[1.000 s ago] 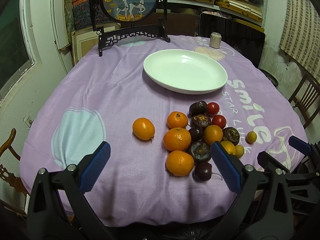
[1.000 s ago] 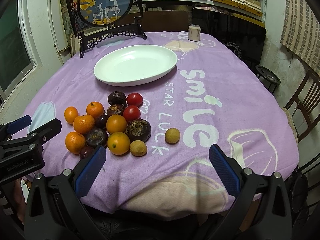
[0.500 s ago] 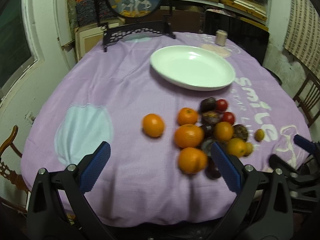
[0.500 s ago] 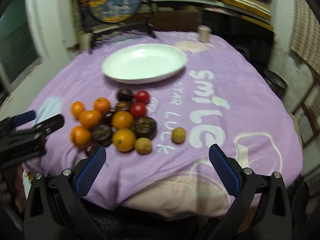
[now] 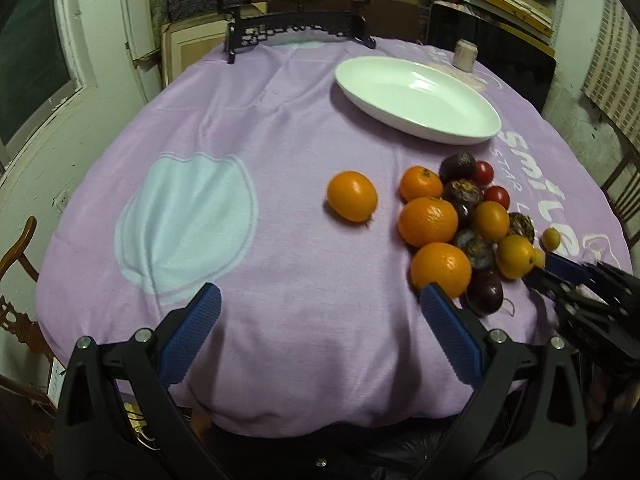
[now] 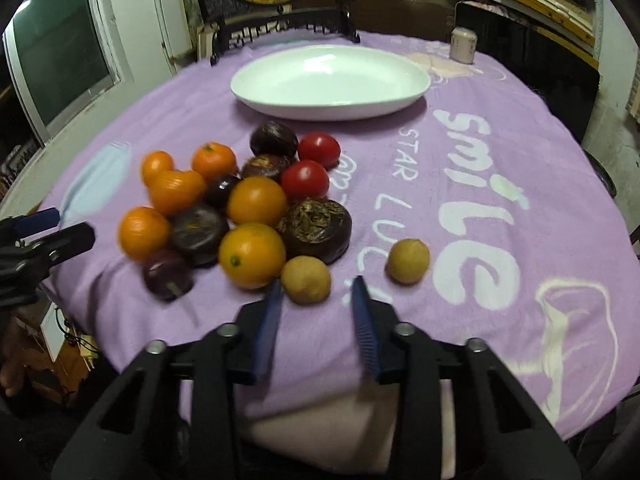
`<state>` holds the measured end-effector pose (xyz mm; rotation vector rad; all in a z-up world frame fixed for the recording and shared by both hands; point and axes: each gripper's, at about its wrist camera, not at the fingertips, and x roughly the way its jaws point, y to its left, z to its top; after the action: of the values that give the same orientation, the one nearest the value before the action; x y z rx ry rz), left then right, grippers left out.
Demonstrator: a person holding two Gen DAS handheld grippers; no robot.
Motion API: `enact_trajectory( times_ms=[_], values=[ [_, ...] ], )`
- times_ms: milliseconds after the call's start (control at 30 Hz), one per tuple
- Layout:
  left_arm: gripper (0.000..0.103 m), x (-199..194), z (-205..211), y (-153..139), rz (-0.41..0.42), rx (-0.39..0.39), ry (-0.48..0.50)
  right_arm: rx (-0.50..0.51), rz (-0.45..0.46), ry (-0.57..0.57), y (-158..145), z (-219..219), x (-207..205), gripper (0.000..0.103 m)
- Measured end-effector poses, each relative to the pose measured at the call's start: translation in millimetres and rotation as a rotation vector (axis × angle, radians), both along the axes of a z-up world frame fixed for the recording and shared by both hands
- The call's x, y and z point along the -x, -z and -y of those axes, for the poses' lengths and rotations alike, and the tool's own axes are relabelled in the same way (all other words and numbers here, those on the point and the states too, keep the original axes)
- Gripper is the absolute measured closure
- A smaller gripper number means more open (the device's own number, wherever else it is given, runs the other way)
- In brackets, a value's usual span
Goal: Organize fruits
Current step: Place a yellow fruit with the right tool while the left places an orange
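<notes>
A heap of fruit lies on the purple tablecloth: oranges (image 6: 256, 200), dark passion fruits (image 6: 316, 230), two red tomatoes (image 6: 306, 178) and small yellow fruits. One orange (image 5: 352, 196) lies apart to the left of the heap. A bare white oval plate (image 6: 328, 76) stands behind them. My right gripper (image 6: 317, 280) is closing its jaws, down to a narrow gap. A small yellow fruit (image 6: 306, 280) sits at its tips, and the pads do not press it. My left gripper (image 5: 320, 292) hangs wide open over the table's near edge with nothing between its fingers.
A second small yellow fruit (image 6: 408, 260) lies alone to the right. At the back stand a round painted screen on a black stand (image 5: 300, 28) and a can (image 5: 464, 54). Wooden chairs (image 5: 624, 184) flank the table, and shelves fill the back wall.
The right jaws have narrowed from wide open to a small gap and sunk toward the small yellow fruit. The left gripper has come lower and nearer the cloth, still wide open.
</notes>
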<state>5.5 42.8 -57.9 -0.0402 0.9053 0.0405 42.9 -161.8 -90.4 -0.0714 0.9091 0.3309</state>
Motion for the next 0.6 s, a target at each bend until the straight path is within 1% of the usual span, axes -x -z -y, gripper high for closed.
enact_trajectory(
  times_ms=[33, 67, 200, 300, 433, 533, 600],
  values=[
    [0.002, -2, 3, 3, -0.012, -0.002, 0.009, 0.005, 0.009, -0.002, 0, -1, -2, 0.078],
    [0.002, -3, 4, 5, -0.021, -0.006, 0.012, 0.01, 0.009, -0.005, 0, -1, -4, 0.079],
    [0.002, -10, 14, 14, -0.059, -0.01, 0.038, 0.006, 0.001, 0.009, -3, 4, -1, 0.079],
    [0.002, -11, 18, 14, -0.056, -0.003, 0.06, 0.007, -0.004, 0.038, -5, 12, 5, 0.079],
    [0.003, -17, 32, 17, -0.059, 0.004, 0.106, -0.008, -0.014, 0.05, -4, 20, 10, 0.079],
    [0.007, -21, 44, 20, -0.075, 0.029, 0.164, -0.017, -0.016, 0.05, -4, 21, 11, 0.079],
    [0.021, -26, 50, 24, -0.085, 0.038, 0.184, -0.024, -0.017, 0.051, -4, 23, 10, 0.078]
  ],
)
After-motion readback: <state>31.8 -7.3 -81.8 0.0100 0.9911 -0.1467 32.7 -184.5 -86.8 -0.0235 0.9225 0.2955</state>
